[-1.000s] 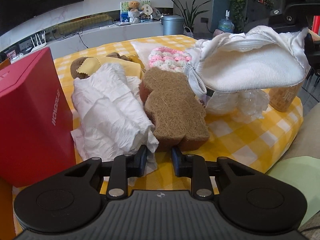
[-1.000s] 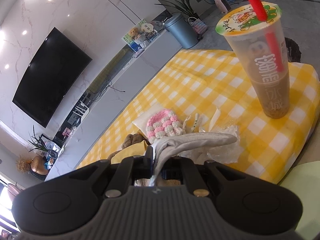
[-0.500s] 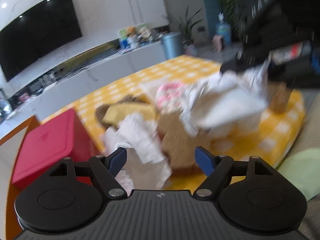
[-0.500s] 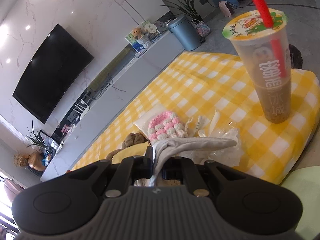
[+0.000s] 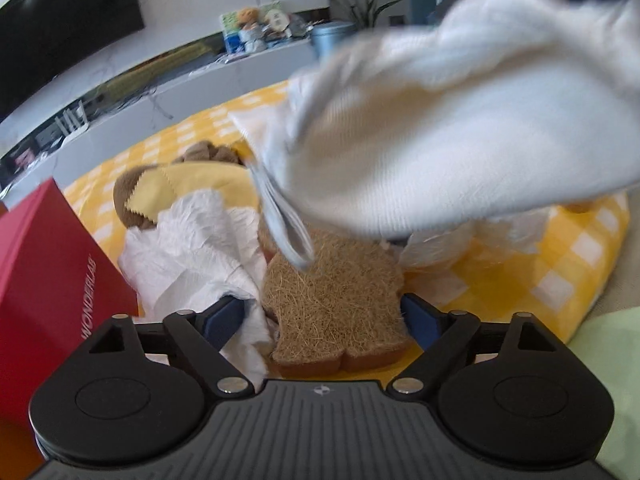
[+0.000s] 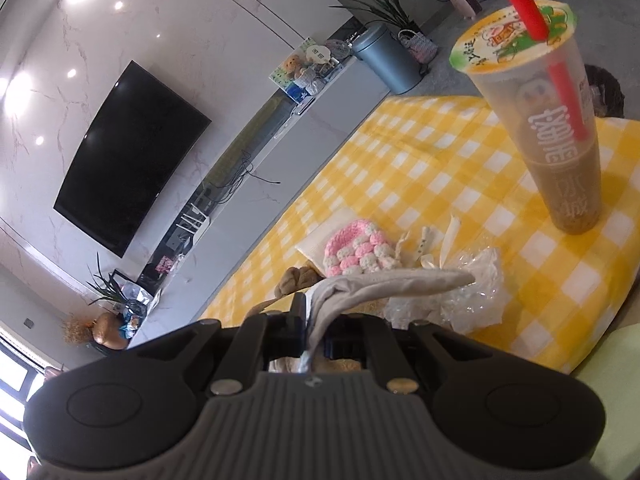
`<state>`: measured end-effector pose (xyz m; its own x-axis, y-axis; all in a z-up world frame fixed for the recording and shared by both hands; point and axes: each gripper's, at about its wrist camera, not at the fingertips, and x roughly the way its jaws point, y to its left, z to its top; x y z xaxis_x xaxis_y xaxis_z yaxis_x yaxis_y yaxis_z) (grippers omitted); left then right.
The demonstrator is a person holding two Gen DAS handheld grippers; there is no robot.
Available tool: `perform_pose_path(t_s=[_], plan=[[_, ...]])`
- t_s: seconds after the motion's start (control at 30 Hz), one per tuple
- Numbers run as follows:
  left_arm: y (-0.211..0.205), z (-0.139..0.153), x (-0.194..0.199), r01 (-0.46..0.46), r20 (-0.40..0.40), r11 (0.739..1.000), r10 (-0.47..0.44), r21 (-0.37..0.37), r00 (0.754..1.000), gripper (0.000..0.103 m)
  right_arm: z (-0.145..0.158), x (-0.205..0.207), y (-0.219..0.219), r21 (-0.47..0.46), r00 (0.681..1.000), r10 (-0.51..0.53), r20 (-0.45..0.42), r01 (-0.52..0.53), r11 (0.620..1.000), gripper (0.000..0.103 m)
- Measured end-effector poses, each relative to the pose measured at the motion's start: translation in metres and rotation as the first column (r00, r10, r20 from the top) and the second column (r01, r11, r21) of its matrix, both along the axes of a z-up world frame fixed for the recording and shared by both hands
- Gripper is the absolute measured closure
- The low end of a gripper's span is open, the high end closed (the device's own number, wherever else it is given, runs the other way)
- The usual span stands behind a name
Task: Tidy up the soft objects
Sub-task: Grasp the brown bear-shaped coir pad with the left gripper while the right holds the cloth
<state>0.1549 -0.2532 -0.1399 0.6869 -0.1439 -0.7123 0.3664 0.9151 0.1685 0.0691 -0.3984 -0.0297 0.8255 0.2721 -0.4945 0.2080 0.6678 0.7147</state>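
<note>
Two spread left fingers point(image 5: 224, 318) flanking the fibre pad point(image 5: 336, 304).

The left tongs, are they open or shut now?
Open. The left tongs stand wide apart, their blue pads on either side of the brown fibre pad, not pressing it.

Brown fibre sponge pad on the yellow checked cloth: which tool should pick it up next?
Left. The left tool is open, its fingers either side of the brown fibre sponge pad. The right tool is shut on the white knitted sock.
</note>
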Motion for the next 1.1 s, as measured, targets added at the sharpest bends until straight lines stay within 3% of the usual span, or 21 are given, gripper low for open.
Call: perform_pose_path(t_s=[0.13, 0.33, 0.6, 0.7, 0.83, 0.93, 1.03, 1.1], plan=[[-0.003, -0.008, -0.003, -0.007, 0.032, 1.000, 0.006, 0.021, 0.999, 0.000, 0.000, 0.000, 0.001, -0.004, 1.000, 0.005, 0.002, -0.005, 1.000, 0.097], [0.000, 0.004, -0.014, 0.009, 0.045, 1.000, -0.010, 0.022, 0.999, 0.017, -0.001, 0.001, -0.002, -0.013, 1.000, -0.011, -0.014, 0.011, 1.000, 0.097], [0.033, 0.058, -0.031, -0.028, 0.101, 0.989, 0.043, -0.148, 0.994, 0.016, -0.001, -0.001, -0.004, -0.015, 1.000, -0.012, -0.005, 0.012, 1.000, 0.097], [0.057, 0.081, -0.031, -0.051, 0.107, 0.969, 0.079, -0.243, 0.991, 0.017, 0.000, -0.003, -0.006, -0.005, 1.000, -0.012, 0.012, 0.012, 1.000, 0.097], [0.086, 0.100, -0.029, -0.072, 0.063, 0.919, 0.104, -0.387, 0.993, 0.017, 0.004, -0.007, -0.007, 0.017, 0.999, -0.010, 0.041, 0.009, 1.000, 0.097], [0.102, 0.109, -0.025, -0.072, 0.049, 0.894, 0.104, -0.443, 0.993, 0.017, 0.009, -0.007, -0.002, -0.009, 0.999, -0.009, 0.047, 0.009, 1.000, 0.097], [0.112, 0.112, -0.023, -0.080, 0.036, 0.885, 0.108, -0.459, 0.993, 0.017, 0.011, -0.006, 0.002, -0.018, 0.999, -0.003, 0.050, 0.004, 1.000, 0.097], [0.120, 0.112, -0.017, -0.066, -0.007, 0.852, 0.073, -0.519, 0.997, 0.017, 0.012, -0.005, 0.004, -0.028, 0.999, -0.004, 0.053, 0.006, 1.000, 0.097]])
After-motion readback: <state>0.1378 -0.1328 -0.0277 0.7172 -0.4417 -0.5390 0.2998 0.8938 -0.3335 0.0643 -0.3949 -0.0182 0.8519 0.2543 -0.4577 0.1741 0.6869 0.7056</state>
